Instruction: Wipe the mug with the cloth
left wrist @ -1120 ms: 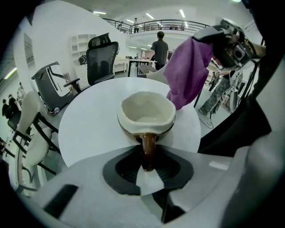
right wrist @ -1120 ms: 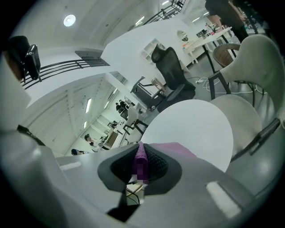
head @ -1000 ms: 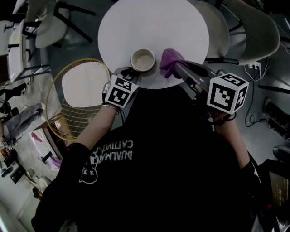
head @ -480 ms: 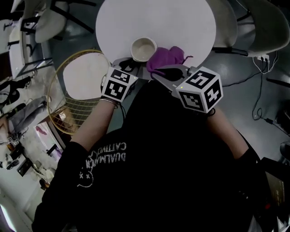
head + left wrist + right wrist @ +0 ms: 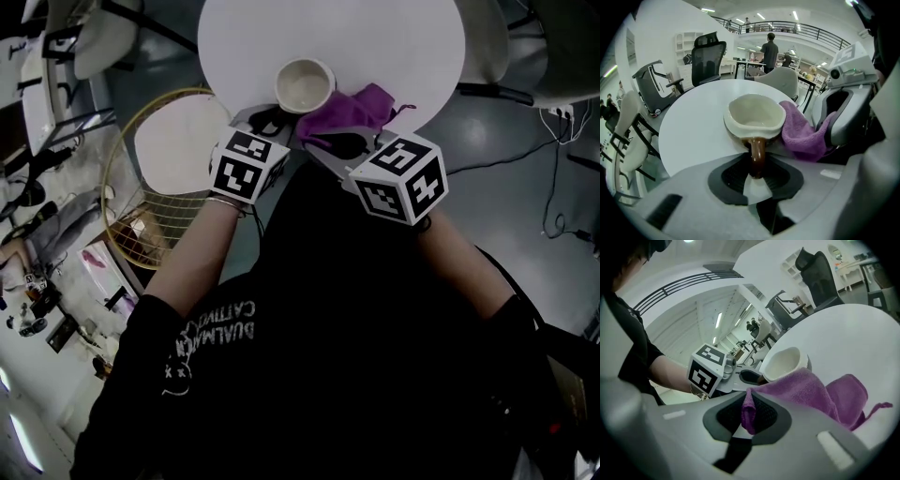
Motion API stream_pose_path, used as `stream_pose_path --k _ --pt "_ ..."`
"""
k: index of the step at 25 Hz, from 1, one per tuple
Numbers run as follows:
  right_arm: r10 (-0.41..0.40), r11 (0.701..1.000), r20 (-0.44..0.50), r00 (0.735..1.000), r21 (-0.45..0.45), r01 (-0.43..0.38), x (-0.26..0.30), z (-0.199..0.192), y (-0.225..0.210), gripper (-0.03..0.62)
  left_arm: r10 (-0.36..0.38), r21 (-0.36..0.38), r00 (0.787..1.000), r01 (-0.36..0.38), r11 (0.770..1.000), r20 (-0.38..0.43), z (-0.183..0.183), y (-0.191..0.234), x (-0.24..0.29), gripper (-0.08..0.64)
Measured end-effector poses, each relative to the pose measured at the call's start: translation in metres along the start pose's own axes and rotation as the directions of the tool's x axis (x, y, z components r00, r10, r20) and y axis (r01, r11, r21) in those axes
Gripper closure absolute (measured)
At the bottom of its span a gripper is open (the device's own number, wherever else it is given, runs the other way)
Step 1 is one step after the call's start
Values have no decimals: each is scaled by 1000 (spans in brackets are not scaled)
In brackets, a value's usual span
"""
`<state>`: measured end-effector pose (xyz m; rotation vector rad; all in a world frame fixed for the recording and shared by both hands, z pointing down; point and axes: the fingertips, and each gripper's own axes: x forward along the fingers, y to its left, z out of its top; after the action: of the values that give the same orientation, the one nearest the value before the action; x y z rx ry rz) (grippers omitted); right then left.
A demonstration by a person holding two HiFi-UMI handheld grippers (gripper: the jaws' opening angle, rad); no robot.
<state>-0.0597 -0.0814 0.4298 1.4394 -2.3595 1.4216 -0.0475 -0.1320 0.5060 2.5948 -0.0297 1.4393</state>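
At the table [image 5: 412, 56] edge, left fingers [image 5: 725, 180] grip mug [image 5: 754, 115] handle, right fingers [image 5: 723, 416] grip cloth [image 5: 811, 392].

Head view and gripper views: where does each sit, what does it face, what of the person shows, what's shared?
Head view: on head, down at table; torso, forearms show.
Left gripper view: on left gripper, facing mug handle in jaws; right gripper shows.
Right gripper view: on right gripper, facing cloth in jaws; left forearm shows.
Shared: mug, cloth.

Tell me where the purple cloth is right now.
In the head view the purple cloth sits at the near edge of the white table, just right of the mug, with one fold pinched in the right gripper.
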Motion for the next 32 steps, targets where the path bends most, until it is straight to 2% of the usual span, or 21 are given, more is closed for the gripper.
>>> stream_pose_path --k 3,10,18,27,32 --pt "-16 1000 42 999 25 15 8 -1 -8 563 -7 8 1000 7 1000 -2 -2 0 2 488" --pt "-22 980 128 992 198 -4 21 -4 -20 563 -18 30 1000 19 999 -9 -3 -2 1 488" --pt "-59 960 209 976 280 -2 26 -7 -26 563 -34 93 999 37 995 -32 -4 -9 -2 482" --pt "-45 956 283 958 292 -41 23 4 -21 563 -23 124 999 27 992 -37 -3 -9 -4 482" --pt "-62 951 309 949 307 -38 28 -7 -31 563 -14 130 999 19 991 -38 -11 -11 4 484"
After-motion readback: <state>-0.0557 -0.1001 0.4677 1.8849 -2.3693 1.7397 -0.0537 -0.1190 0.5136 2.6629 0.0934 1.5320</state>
